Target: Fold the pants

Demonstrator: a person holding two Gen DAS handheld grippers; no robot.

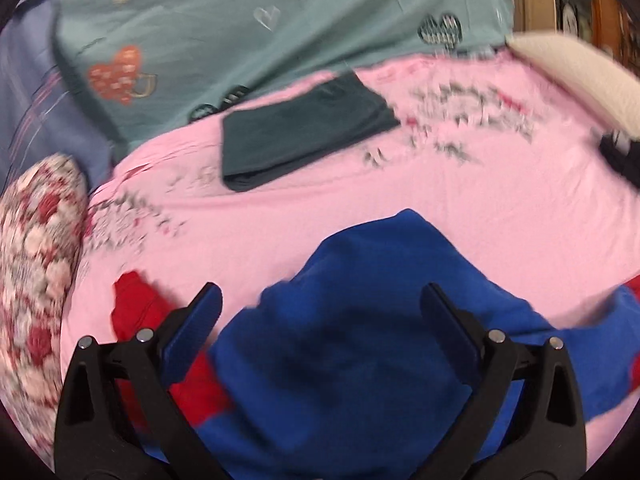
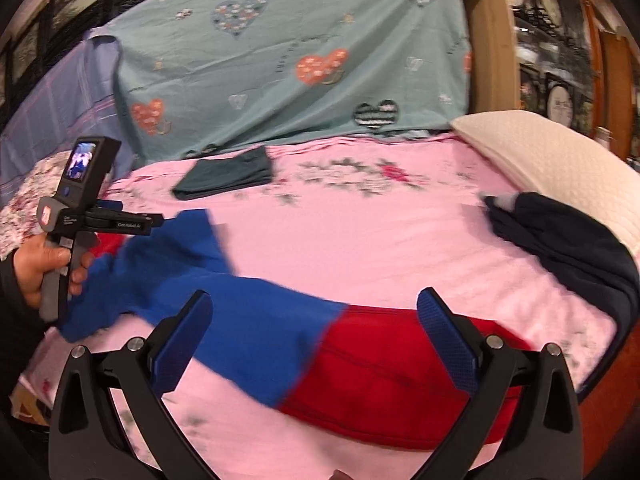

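Observation:
Blue and red pants (image 2: 280, 332) lie stretched across the pink bed sheet (image 2: 352, 240), blue part to the left, red part to the right. In the left wrist view the blue cloth (image 1: 360, 320) bunches up under my left gripper (image 1: 320, 308), which is open above it; a red piece (image 1: 132, 304) shows at its left. My right gripper (image 2: 316, 316) is open over the seam where blue meets red. The left gripper device (image 2: 80, 200) appears in the right wrist view, held by a hand (image 2: 44, 268) at the blue end. Neither gripper holds cloth.
A folded dark green garment (image 1: 304, 128) lies at the back of the bed. A dark navy garment (image 2: 568, 248) lies at the right beside a cream pillow (image 2: 552, 156). A floral pillow (image 1: 36, 256) sits at the left. A teal heart-print sheet (image 2: 280, 60) hangs behind.

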